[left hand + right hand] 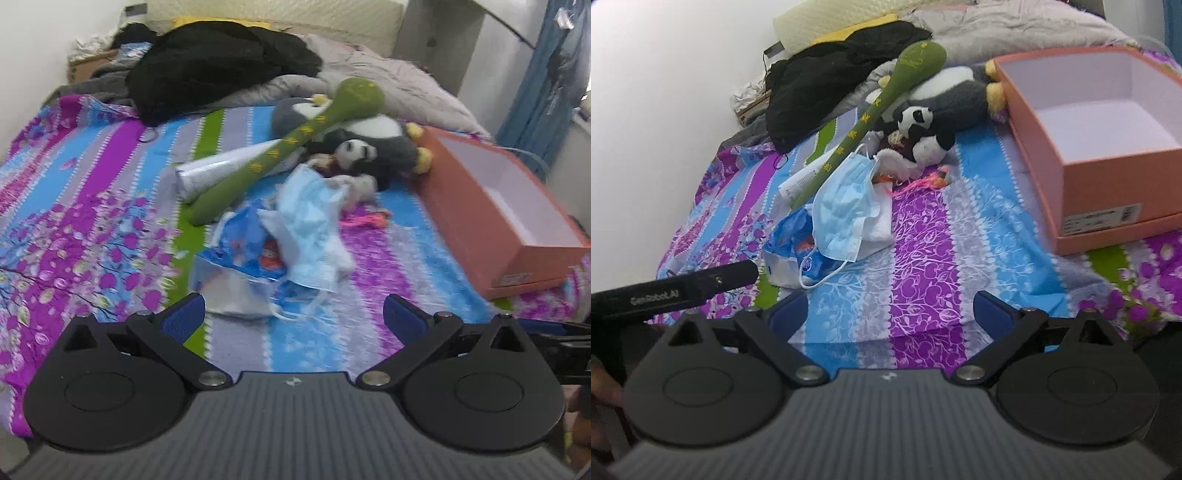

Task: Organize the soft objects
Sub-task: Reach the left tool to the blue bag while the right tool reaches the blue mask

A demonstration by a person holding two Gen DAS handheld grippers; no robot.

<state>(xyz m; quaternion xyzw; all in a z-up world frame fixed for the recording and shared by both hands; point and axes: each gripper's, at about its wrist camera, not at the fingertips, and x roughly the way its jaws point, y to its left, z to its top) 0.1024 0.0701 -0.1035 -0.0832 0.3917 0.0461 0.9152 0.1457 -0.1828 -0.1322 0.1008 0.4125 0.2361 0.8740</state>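
Note:
A pile of soft things lies mid-bed: a light blue face mask (314, 218) (846, 206), a blue patterned pouch (243, 243) (790, 240), a green plush club (288, 144) (882, 107), a small panda plush (356, 151) (923, 129) and a big grey penguin plush (373, 129) (956, 96). An open, empty orange box (498, 206) (1100, 122) sits to the right. My left gripper (293, 314) is open and empty, just short of the pouch. My right gripper (890, 310) is open and empty over bare sheet.
The striped floral bedsheet (92, 206) (923, 236) covers the bed. A black garment (218, 66) (842, 81), grey quilt (388, 77) and pillow (827, 22) lie at the back. A rolled silver sheet (221, 170) lies beside the club. A pink string (923, 182) lies near the panda.

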